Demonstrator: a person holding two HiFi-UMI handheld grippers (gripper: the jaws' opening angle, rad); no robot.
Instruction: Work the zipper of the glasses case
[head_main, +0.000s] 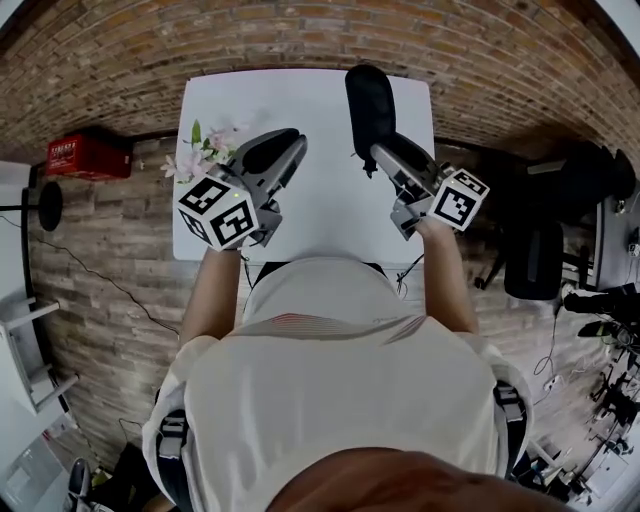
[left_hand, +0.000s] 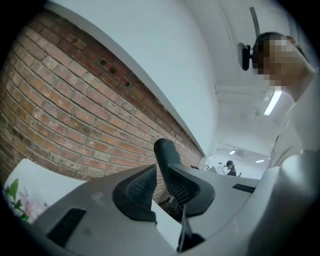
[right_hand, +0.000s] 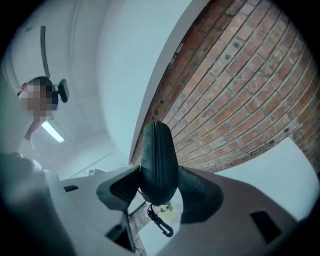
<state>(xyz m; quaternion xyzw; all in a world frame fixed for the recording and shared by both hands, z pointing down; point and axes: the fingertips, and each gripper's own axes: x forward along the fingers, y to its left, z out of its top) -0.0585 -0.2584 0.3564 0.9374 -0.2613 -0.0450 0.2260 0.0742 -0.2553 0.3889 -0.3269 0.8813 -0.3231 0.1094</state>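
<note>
Far to my left a red box (head_main: 75, 155) sits on the brick floor (head_main: 110, 250), well apart from the white table (head_main: 320, 215) in front of me. At the table's left edge lies a small spray of pink and white flowers (head_main: 205, 152), which also shows low in the corner of my left gripper view (left_hand: 15, 202).

Just to the right of the flowers is my left gripper (head_main: 288, 145), held above the table and pointing away from me. Its jaws are closed together and have nothing between them (left_hand: 159, 187). Beyond their tips a dark rounded shape (left_hand: 165, 150) stands up against the brick wall (left_hand: 75, 115); I can't tell for sure what it is.

Further right, over the far right part of the table, is the black glasses case (head_main: 369, 105). It stands on end in the air, clear of the tabletop, and my right gripper (head_main: 385, 158) has it by the lower end. In my right gripper view the jaws (right_hand: 160, 187) sit partly open with both pads pressed on the sides of the case (right_hand: 159, 150), whose zipper seam faces the camera. A small black snap hook (right_hand: 161, 222) dangles under it.

To the far right a black office chair (head_main: 540, 255) stands beside the table
</note>
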